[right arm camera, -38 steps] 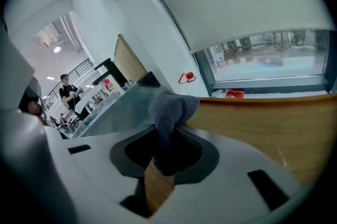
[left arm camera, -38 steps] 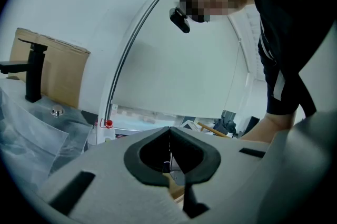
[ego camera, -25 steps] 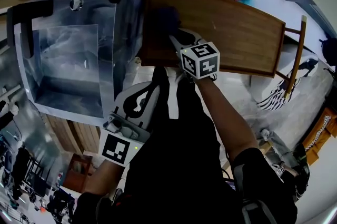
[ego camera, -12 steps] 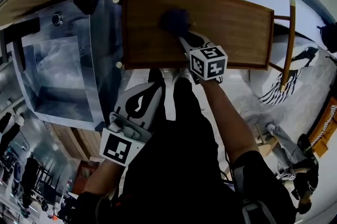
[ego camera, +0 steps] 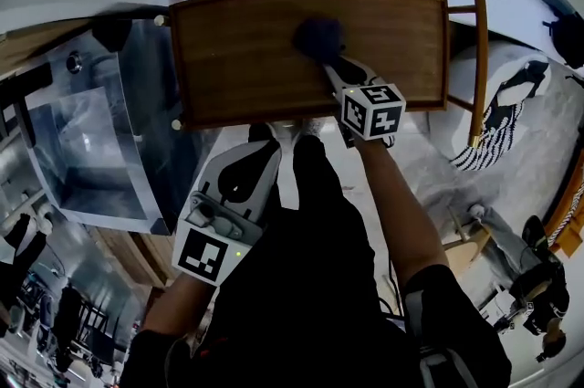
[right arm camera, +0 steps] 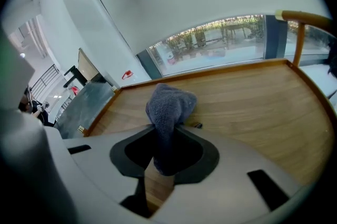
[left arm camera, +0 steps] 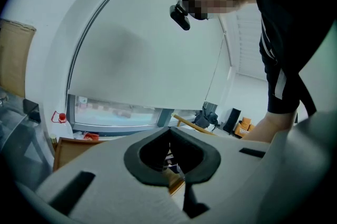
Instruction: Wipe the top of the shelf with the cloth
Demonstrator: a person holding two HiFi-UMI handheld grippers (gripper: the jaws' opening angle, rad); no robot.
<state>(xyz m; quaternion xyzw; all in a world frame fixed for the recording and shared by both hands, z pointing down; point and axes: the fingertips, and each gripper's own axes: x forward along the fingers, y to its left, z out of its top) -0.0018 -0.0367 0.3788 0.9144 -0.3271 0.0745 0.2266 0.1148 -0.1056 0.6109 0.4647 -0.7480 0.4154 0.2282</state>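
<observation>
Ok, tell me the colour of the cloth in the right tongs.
Dark greyish blue. The cloth shows best in the right gripper view, pinched by the right tongs.

Seen from the head view, the cloth [ego camera: 317, 37] hides the jaws' tips of the right gripper [ego camera: 327, 59].

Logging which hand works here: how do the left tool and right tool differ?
The right tool is shut on the grey cloth; the left tool is shut on nothing. The right tool reaches over the wooden shelf top, cloth resting on it; the left tool hangs back near the person's body, off the shelf. Both have white bodies.
</observation>
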